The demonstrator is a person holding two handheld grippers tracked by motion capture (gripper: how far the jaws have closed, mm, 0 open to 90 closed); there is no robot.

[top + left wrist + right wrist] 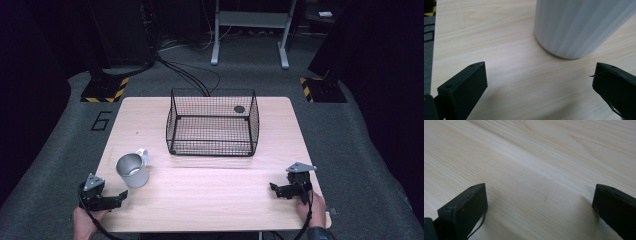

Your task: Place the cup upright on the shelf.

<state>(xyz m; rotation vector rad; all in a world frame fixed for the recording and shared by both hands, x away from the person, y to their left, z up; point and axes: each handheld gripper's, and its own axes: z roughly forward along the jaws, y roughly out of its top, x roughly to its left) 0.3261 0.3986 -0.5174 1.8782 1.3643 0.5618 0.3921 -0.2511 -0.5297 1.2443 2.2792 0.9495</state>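
Note:
A white mug [133, 170] with a handle stands upright on the wooden table [210, 195] at the front left. Its ribbed side [576, 27] fills the top of the left gripper view. My left gripper [121, 196] rests at the front left corner, just below the mug, open, nothing between its jaws; it is short of the mug. A black wire basket [212, 122] stands at the table's far middle, with a small dark disc [239, 109] at its far side. My right gripper [273, 189] sits open over bare wood at the front right.
Beyond the table's far edge lie grey floor, black cables [190, 75], a white metal frame [250, 30] and yellow-black striped stand bases [105, 90]. Open tabletop lies between the two grippers and in front of the basket.

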